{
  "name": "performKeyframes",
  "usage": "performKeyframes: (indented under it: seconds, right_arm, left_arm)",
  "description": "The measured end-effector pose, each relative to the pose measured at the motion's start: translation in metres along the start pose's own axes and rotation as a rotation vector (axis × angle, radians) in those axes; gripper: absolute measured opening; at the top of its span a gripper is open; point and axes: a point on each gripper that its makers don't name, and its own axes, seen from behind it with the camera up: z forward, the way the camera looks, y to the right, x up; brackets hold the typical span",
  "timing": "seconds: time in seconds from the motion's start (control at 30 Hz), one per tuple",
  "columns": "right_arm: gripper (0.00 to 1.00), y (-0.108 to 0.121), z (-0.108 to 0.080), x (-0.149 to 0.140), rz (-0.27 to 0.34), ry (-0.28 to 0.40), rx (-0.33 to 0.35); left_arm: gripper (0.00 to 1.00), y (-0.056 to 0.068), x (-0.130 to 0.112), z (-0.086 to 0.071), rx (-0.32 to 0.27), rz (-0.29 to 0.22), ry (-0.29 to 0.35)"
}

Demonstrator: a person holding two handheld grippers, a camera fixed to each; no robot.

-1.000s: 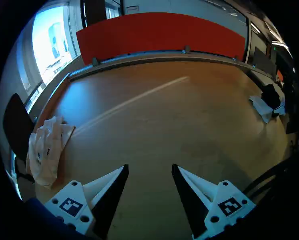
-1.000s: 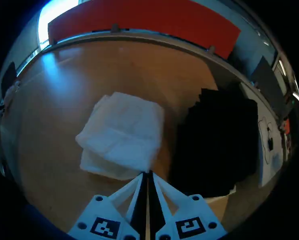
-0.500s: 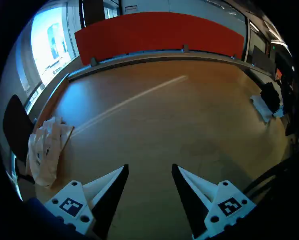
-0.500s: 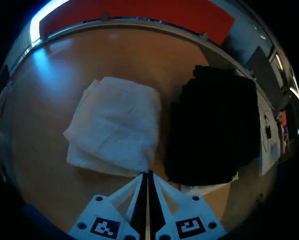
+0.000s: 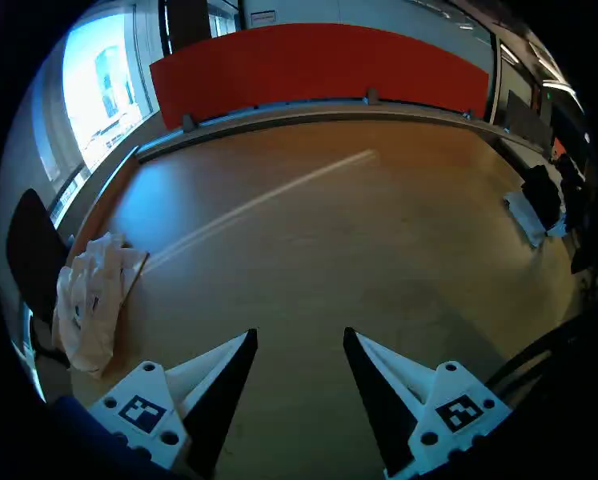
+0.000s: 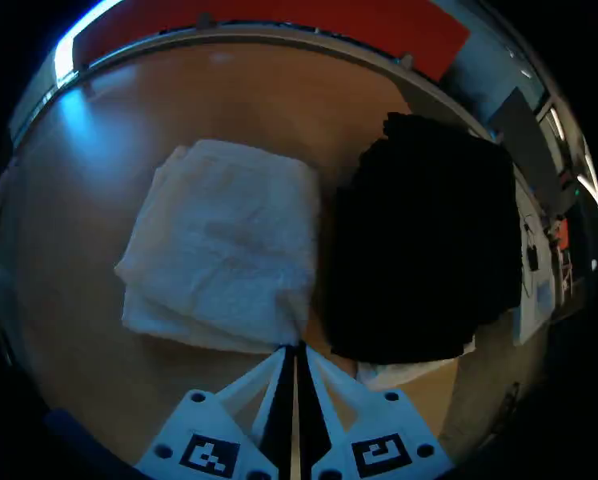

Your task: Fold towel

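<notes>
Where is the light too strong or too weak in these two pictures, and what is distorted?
Left gripper view: the window is blown out to white-blue, its sheen tints the table, and the fisheye bends the red partition. Right gripper view: the black cloth is so dark that its folds vanish, while the white towel keeps its texture.

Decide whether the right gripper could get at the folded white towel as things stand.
Probably yes: the white towel lies just ahead of the right gripper, nothing between them; its jaws are shut and would need opening.
</notes>
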Motion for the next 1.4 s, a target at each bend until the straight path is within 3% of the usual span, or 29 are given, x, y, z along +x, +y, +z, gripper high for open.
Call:
performKeyframes:
  seconds: [0.47,0.57,0.73,1.07,1.27,1.4]
  right_arm:
    - [0.04,0.004,-0.001,-0.002,0.022,0.01,-0.004]
    - [0.09,0.004,-0.002,-0.003,0.024,0.01,-0.004]
    - [0.33,0.005,-0.004,-0.004,0.027,0.014,-0.013]
    - [0.64,0.004,-0.01,-0.003,0.031,0.035,-0.016]
    - [1.0,0.0,-0.017,0.003,0.033,0.075,-0.015]
    - [1.0,-0.003,-0.022,0.007,0.044,0.098,-0.013]
  left_arm:
    - [0.79,0.002,0.002,0.001,-0.004,0.005,0.0]
    - [0.79,0.002,0.003,0.001,-0.004,0.006,0.0]
    - [0.79,0.001,0.003,0.002,-0.006,0.007,0.001]
    - [0.79,0.002,0.005,0.003,-0.01,0.008,0.004]
    - [0.79,0.001,0.007,0.003,-0.013,0.005,0.007]
    - [0.79,0.0,0.008,0.002,-0.015,0.007,0.012]
